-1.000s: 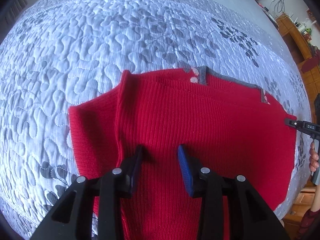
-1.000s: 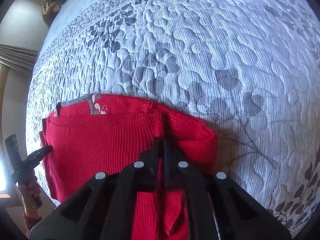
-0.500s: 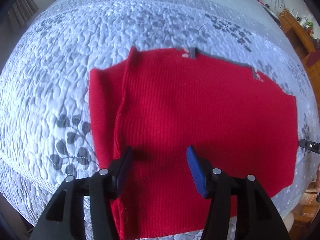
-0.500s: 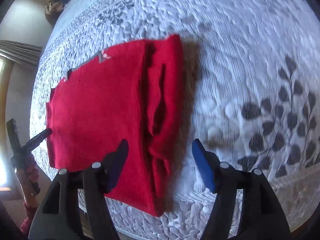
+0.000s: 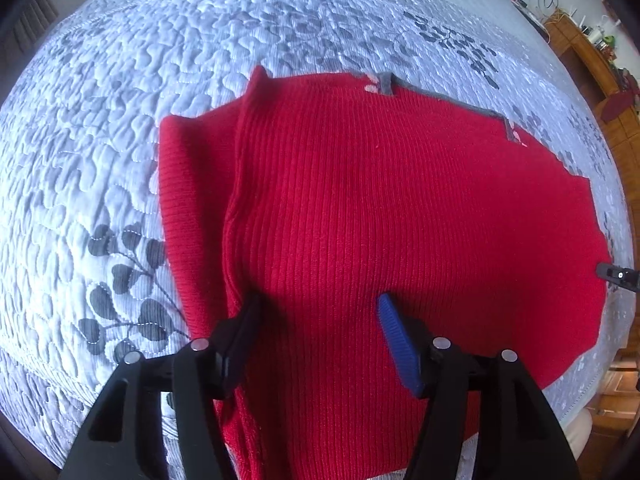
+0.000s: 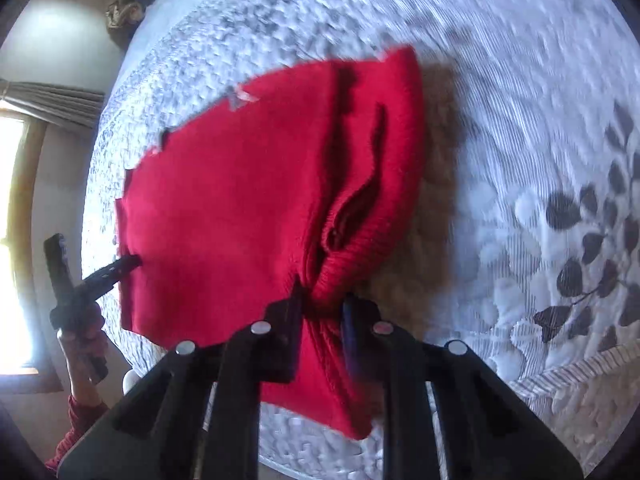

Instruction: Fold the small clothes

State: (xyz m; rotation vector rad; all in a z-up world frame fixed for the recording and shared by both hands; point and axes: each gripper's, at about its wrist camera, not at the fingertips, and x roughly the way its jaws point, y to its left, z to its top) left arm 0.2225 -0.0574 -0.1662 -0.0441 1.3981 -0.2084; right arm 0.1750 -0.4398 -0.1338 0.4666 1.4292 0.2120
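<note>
A red ribbed knit garment [image 5: 380,220] with grey trim [image 5: 386,88] at its far edge lies flat on the quilted bedspread [image 5: 120,120]. Its left side is folded over in a long ridge. My left gripper [image 5: 318,304] hovers over the near part of the cloth with its jaws opening and nothing pinched between them. In the right wrist view the garment [image 6: 224,208] has a rumpled, folded right edge. My right gripper [image 6: 324,298] is closing there, and a bunch of red cloth is squeezed between its pads. The left gripper [image 6: 120,268] shows at the garment's left edge, held by a hand.
The grey-and-white leaf-patterned bedspread [image 6: 520,80] spreads wide on all sides of the garment. The bed's near edge runs close below both grippers. Wooden furniture [image 5: 616,92] stands beyond the bed's right side, and a curtained window [image 6: 16,200] is on the left.
Both grippers drew back toward the bed's near edge. The left let go of the ridge and spread wider. The right opened wide, then closed on the garment's folded right edge.
</note>
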